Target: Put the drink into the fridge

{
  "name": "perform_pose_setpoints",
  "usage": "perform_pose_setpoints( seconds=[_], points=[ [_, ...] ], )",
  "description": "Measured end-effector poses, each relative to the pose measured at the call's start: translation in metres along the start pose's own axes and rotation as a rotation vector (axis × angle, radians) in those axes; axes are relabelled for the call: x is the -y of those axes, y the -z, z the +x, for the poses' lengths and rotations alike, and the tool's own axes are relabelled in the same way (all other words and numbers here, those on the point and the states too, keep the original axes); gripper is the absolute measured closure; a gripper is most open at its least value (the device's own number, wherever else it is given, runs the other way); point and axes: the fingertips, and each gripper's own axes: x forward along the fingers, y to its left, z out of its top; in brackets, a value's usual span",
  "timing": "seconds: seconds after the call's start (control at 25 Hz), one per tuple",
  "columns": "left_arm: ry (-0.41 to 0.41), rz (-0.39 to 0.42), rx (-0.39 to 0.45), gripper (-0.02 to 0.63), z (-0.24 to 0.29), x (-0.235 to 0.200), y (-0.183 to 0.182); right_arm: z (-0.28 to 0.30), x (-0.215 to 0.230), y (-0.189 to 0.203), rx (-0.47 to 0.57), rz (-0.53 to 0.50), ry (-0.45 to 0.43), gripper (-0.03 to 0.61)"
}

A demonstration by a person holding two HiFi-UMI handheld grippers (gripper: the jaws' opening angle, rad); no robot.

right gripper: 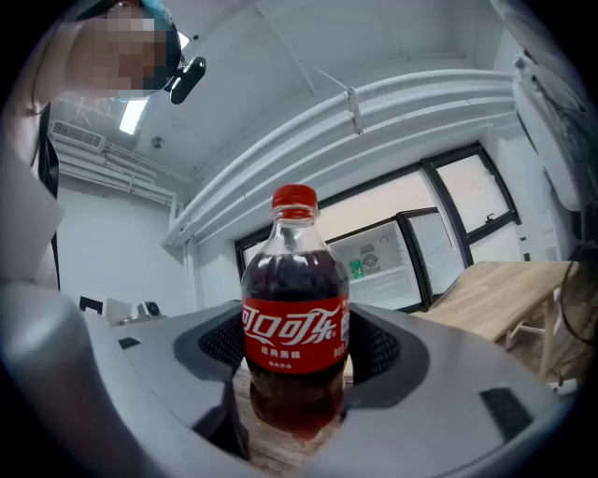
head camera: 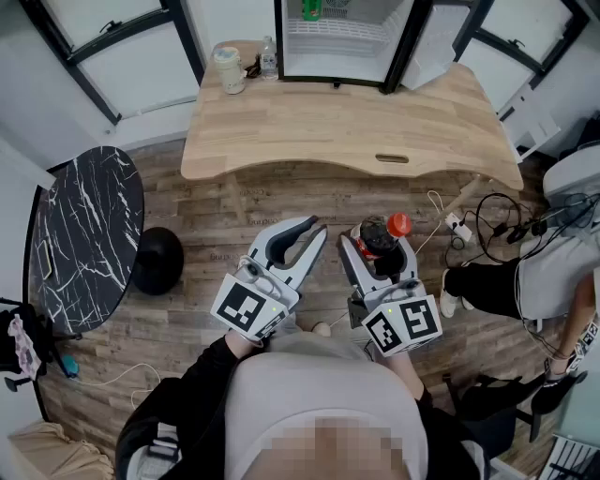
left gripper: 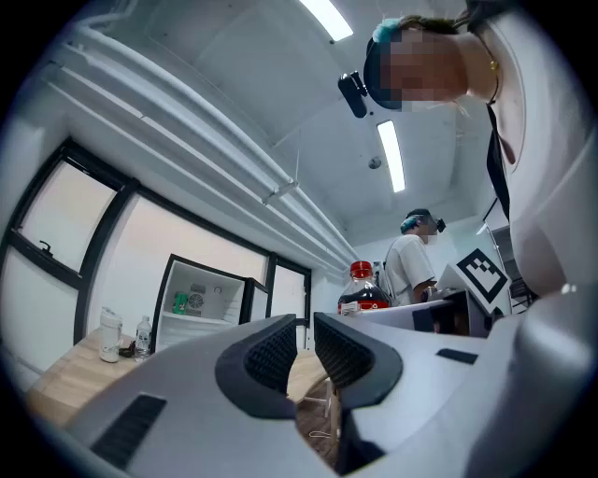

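Observation:
A cola bottle (head camera: 380, 236) with a red cap and red label stands upright between the jaws of my right gripper (head camera: 380, 247), which is shut on it. The right gripper view shows the pads pressed on both sides of the bottle (right gripper: 295, 327) at its label. My left gripper (head camera: 305, 239) floats beside it on the left, open by a narrow gap with nothing between its pads (left gripper: 280, 353). Both hover over the wood floor, short of the table. The small white fridge (head camera: 337, 42) stands open on the table's far edge, a green can (head camera: 311, 9) on its shelf.
The wooden table (head camera: 356, 122) carries a lidded cup (head camera: 229, 70) and a water bottle (head camera: 269, 58) at its far left. A black marble round table (head camera: 89, 234) and a black stool (head camera: 157, 260) stand left. Cables and a power strip (head camera: 459, 228) lie right, near a seated person (head camera: 553, 272).

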Motion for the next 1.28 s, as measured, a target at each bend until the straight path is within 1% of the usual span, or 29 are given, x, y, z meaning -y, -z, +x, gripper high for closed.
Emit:
perform_pose_setpoints(
  seconds=[0.2, 0.52, 0.68, 0.96, 1.28],
  points=[
    [0.0, 0.0, 0.001, 0.551, 0.0, -0.008, 0.002, 0.008, -0.004, 0.0, 0.007, -0.012, 0.0, 0.253],
    [0.022, 0.001, 0.007, 0.551, -0.001, -0.021, 0.0, 0.019, -0.009, 0.0, 0.018, -0.021, 0.015, 0.253],
    [0.038, -0.005, 0.008, 0.551, -0.003, -0.027, 0.0, 0.025, -0.013, 0.0, 0.039, -0.017, 0.018, 0.253],
    [0.069, -0.018, 0.001, 0.551, -0.009, -0.039, 0.008, 0.03, -0.019, 0.005, 0.054, -0.026, 0.055, 0.253],
    [0.106, -0.051, -0.02, 0.551, 0.001, -0.043, 0.019, 0.038, -0.011, 0.01, 0.029, -0.012, 0.088, 0.253]
  ],
)
